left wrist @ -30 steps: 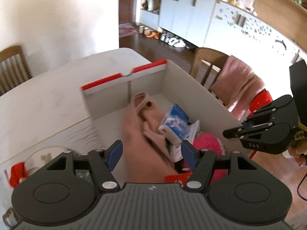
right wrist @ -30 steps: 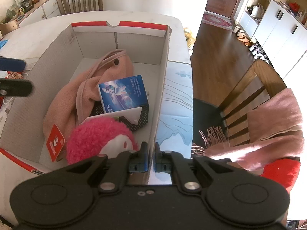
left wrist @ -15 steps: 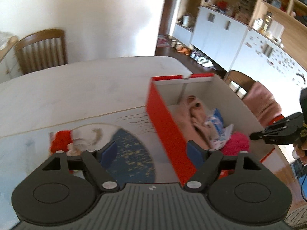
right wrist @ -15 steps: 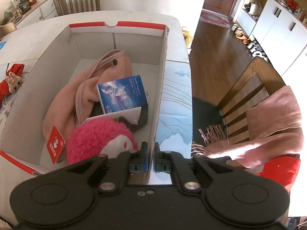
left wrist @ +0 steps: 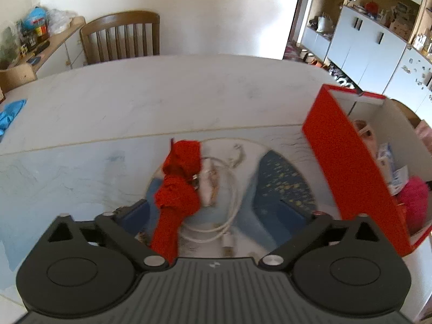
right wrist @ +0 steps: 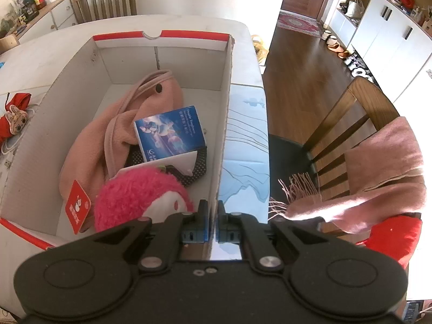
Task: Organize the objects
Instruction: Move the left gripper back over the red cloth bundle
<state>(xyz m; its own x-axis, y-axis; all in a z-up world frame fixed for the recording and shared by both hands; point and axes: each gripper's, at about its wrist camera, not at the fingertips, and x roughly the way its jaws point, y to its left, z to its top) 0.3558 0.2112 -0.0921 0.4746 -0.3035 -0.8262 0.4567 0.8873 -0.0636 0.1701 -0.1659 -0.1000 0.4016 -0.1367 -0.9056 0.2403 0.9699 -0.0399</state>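
A red-and-white cardboard box (right wrist: pixel 226 86) stands on the table and holds a pink fleece bag (right wrist: pixel 86 148), a blue booklet (right wrist: pixel 168 132) and a pink plush ball (right wrist: pixel 135 197). My right gripper (right wrist: pixel 212 224) is shut on the box's right wall near its front corner. My left gripper (left wrist: pixel 216 213) is open and empty, just above a red cloth toy (left wrist: pixel 179 181) and a coiled white cable (left wrist: pixel 229 210) on the table left of the box (left wrist: pixel 351 167). The toy also shows in the right wrist view (right wrist: pixel 13 116).
The white table (left wrist: pixel 162 94) has a blue-patterned mat (left wrist: pixel 283 178) under the toy. A blue cloth (left wrist: pixel 10 113) lies at the table's left edge. Wooden chairs stand at the far side (left wrist: pixel 121 37) and at the right, one draped with a pink scarf (right wrist: pixel 378 172).
My left gripper has swung left out of the box, leaving the pink bag inside, and now hovers over the red toy and cable. The right gripper has kept hold of the box wall.
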